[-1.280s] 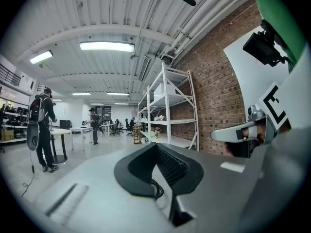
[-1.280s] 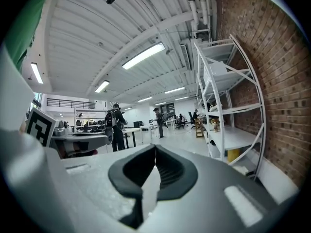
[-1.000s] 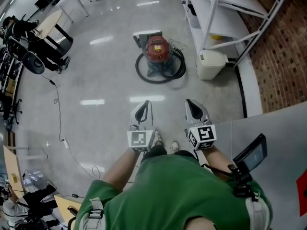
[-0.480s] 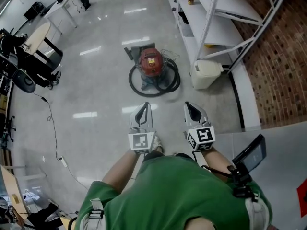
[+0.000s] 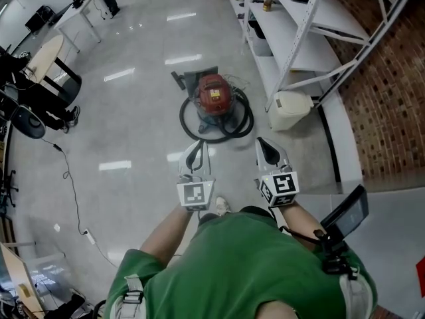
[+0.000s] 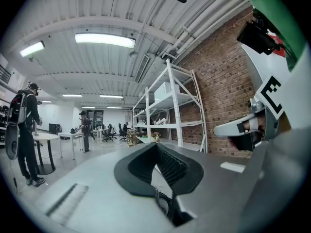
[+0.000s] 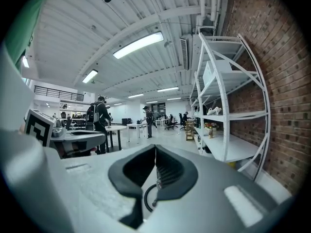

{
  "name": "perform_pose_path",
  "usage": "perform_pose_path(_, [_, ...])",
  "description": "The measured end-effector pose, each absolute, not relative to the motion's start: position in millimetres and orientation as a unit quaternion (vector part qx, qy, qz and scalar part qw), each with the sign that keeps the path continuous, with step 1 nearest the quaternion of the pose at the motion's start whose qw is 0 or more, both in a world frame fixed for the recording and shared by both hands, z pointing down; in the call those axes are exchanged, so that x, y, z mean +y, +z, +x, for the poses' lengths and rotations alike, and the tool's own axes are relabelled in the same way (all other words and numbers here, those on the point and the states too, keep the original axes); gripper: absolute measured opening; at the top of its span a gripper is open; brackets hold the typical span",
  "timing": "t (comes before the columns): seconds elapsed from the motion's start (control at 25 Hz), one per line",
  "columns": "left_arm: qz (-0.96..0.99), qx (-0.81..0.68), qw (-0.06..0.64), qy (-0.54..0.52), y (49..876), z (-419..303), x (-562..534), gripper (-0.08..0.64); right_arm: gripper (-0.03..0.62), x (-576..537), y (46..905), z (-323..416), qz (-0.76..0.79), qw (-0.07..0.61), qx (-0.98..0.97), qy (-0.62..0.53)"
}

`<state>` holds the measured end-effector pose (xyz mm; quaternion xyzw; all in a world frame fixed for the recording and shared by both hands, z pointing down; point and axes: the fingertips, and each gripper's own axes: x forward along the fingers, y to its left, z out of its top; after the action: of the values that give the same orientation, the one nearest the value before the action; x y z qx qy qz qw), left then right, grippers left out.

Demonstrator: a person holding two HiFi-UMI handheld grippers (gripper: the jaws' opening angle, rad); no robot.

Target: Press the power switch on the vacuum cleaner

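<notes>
A red-topped vacuum cleaner (image 5: pixel 214 96) stands on the grey floor ahead of me, its black hose (image 5: pixel 243 122) coiled round its base. Both grippers are held level in front of my chest, well short of it. My left gripper (image 5: pixel 197 147) has its tips pressed together with nothing between them, and in the left gripper view the jaws (image 6: pixel 156 144) meet at their tips. My right gripper (image 5: pixel 263 143) is shut and empty too, its tips (image 7: pixel 155 147) touching in the right gripper view. Part of the hose (image 7: pixel 148 198) shows below those jaws.
A white metal shelf rack (image 5: pixel 299 32) runs along the brick wall at right, with a white bin (image 5: pixel 289 109) at its foot beside the vacuum. A round table (image 5: pixel 46 52) and black chairs stand at far left. A cable (image 5: pixel 70 185) trails over the floor. People stand at distant desks (image 7: pixel 99 118).
The vacuum cleaner has come closer to the grippers in the head view as I walked towards it. Both grippers stayed shut and level.
</notes>
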<state>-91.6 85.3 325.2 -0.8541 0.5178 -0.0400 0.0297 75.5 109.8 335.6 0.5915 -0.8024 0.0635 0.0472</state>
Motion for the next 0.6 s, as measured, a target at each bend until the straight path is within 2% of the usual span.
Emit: perform_pose_path(0.6, [-0.837, 0.547, 0.014, -0.026, 326.5, -133.2, 24.5, 0.006, 0.003, 32.4, 328.1, 44.2, 0.578, 0.055, -0.813, 0.050])
